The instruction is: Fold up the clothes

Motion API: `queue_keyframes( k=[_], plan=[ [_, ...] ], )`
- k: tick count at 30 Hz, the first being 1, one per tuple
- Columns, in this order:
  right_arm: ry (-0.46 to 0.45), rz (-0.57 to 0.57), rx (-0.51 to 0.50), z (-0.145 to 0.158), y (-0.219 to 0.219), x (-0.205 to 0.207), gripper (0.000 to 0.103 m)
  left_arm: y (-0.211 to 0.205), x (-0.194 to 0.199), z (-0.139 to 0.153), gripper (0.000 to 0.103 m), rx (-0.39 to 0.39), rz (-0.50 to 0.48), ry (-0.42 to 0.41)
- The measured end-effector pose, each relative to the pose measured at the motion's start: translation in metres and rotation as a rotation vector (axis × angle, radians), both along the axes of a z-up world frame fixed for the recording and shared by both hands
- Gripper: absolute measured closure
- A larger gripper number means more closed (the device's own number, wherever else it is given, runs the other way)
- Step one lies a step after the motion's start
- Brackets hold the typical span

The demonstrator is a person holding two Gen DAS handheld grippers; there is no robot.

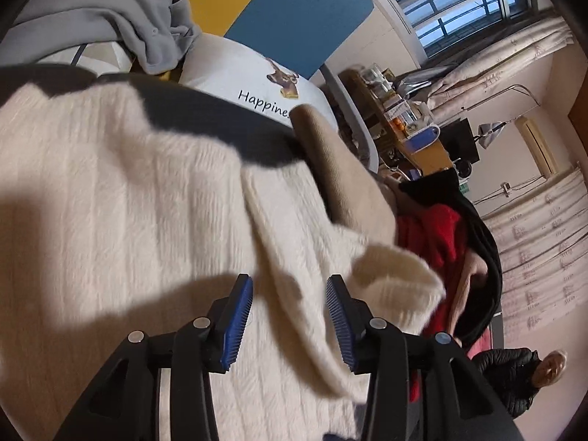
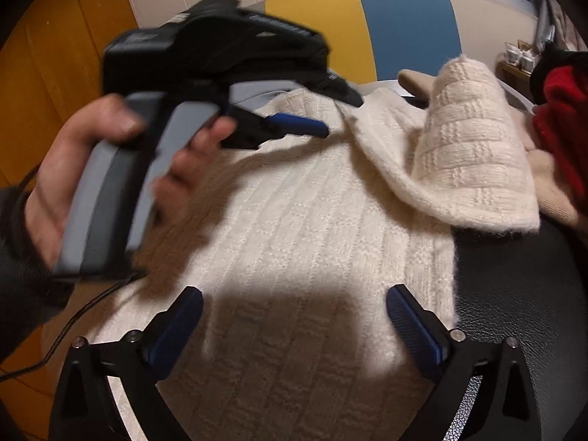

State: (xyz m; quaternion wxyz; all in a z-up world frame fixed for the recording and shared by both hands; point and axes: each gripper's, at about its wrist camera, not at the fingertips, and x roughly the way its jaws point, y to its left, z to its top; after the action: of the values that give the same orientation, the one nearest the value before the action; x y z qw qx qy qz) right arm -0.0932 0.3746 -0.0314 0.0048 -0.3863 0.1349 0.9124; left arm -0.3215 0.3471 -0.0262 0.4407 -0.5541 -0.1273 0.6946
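A: Which is the largest item, and where does it lie?
B: The cream ribbed knit sweater (image 2: 294, 228) lies spread over the black leather seat (image 2: 514, 312); one sleeve (image 2: 474, 154) is folded back across its far right part. Bare leather shows along the sweater's right edge.
A: What lies beyond it?
B: A red knit garment (image 1: 430, 235) with black cloth at the seat's far right, a grey garment (image 1: 121, 11) behind, and a white cushion (image 1: 235, 73) printed "Happines", its last letters covered.
A: And the tongs?
B: The right gripper (image 2: 294, 327) stands wide over the sweater's near part, nothing between its blue pads. The left gripper (image 1: 289, 321), held in a hand (image 2: 106, 172), is parted and empty above the fabric.
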Motion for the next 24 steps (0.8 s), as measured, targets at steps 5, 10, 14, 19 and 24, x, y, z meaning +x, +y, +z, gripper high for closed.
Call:
queue_keyframes(
  k=[5, 10, 14, 19, 24],
  plan=[
    [0.006, 0.002, -0.003, -0.003, 0.002, -0.003, 0.000, 0.023, -0.005, -0.002, 0.061, -0.027, -0.028, 0.010],
    [0.004, 0.002, 0.002, -0.004, 0.003, -0.007, 0.000, 0.049, -0.005, -0.014, 0.061, -0.109, -0.072, -0.023],
    [0.002, 0.001, 0.008, -0.006, 0.003, -0.010, 0.000, 0.055, -0.008, -0.015, 0.079, -0.134, -0.040, -0.022],
    [-0.003, 0.001, 0.017, -0.008, 0.004, -0.015, 0.000, 0.041, -0.008, 0.020, 0.095, -0.074, -0.019, 0.061],
    [-0.005, 0.000, 0.019, -0.010, 0.007, -0.017, 0.000, -0.012, -0.021, 0.068, 0.096, 0.055, 0.084, 0.133]
  ],
)
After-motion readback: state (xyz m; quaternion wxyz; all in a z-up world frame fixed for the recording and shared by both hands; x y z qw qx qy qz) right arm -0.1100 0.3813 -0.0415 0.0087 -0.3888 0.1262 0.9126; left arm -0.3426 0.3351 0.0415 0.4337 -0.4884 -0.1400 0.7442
